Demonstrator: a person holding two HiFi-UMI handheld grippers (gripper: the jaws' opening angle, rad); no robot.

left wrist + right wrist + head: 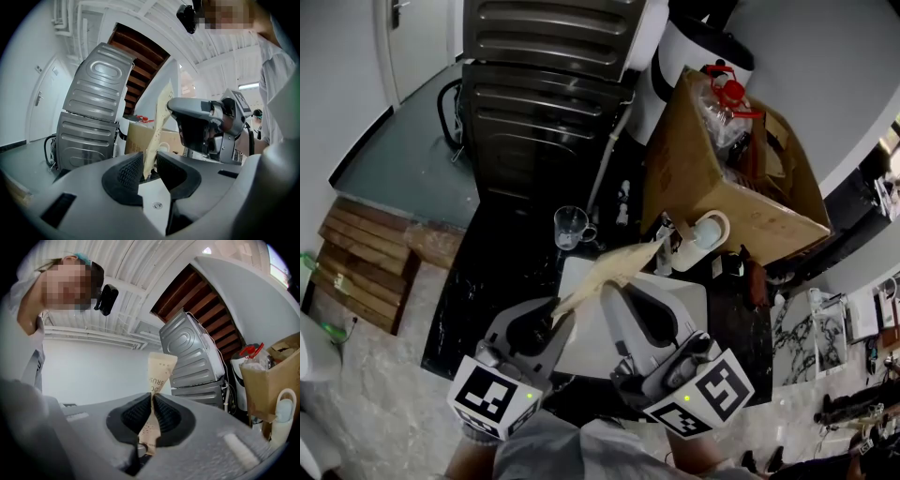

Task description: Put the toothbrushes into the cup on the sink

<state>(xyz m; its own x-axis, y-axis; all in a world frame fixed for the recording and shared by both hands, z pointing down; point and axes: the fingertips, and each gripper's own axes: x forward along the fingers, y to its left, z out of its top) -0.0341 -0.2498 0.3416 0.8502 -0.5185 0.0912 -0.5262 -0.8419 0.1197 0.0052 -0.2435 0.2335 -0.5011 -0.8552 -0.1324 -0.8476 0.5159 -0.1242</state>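
Toothbrush itself not visible: sealed in beige paper sleeve [619,267]. Near end buried in left gripper [555,323], which is clamped on it. Right gripper [151,401] pinches it further along, ribbed black pads closed and creasing the paper. Sleeve flat, speckled, print partly hidden. Beyond, apart: clear glass cup [570,228] on black marbled counter [502,272].

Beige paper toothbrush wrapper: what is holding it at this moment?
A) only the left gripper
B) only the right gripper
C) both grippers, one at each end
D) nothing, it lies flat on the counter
C: the beige paper toothbrush wrapper is pinched between the jaws of the right gripper, and its other end runs between the near-closed jaws of the left gripper.
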